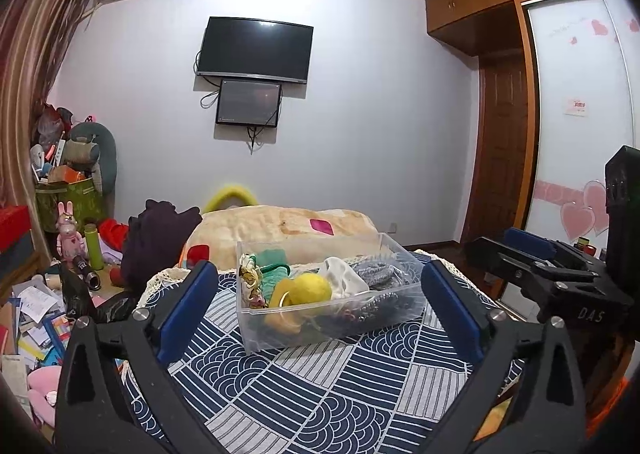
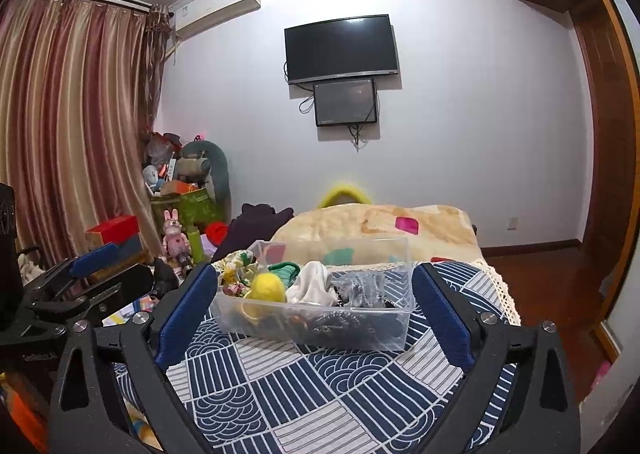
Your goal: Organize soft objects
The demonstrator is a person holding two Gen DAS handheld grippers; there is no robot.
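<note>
A bedroom; a navy-and-white patterned cloth [image 1: 304, 386] covers the surface. On it sits a clear plastic bin [image 1: 320, 328] crammed with soft things: a yellow ball [image 1: 312, 288], white cloth [image 1: 344, 280], green fabric [image 1: 274, 266]. The left gripper [image 1: 320, 302] and right gripper [image 2: 316, 306] both gape wide, empty, just short of the bin.

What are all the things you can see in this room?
Clear bin: one, see-through plastic, on the patterned cloth.
Yellow fuzzy thing: one, inside the bin.
White cloth: one, inside the bin, middle.
Grey knit piece: one, inside the bin, right side.
Green knit piece: one, inside the bin, left side.
Patterned cloth: one, navy and white, under the bin.
Blanket: one, cream, behind the bin.
Screens: two, black, on the wall.
Pink bunny toy: one, far left.
Left gripper: open, blue pads.
Right gripper: open, blue pads.
</note>
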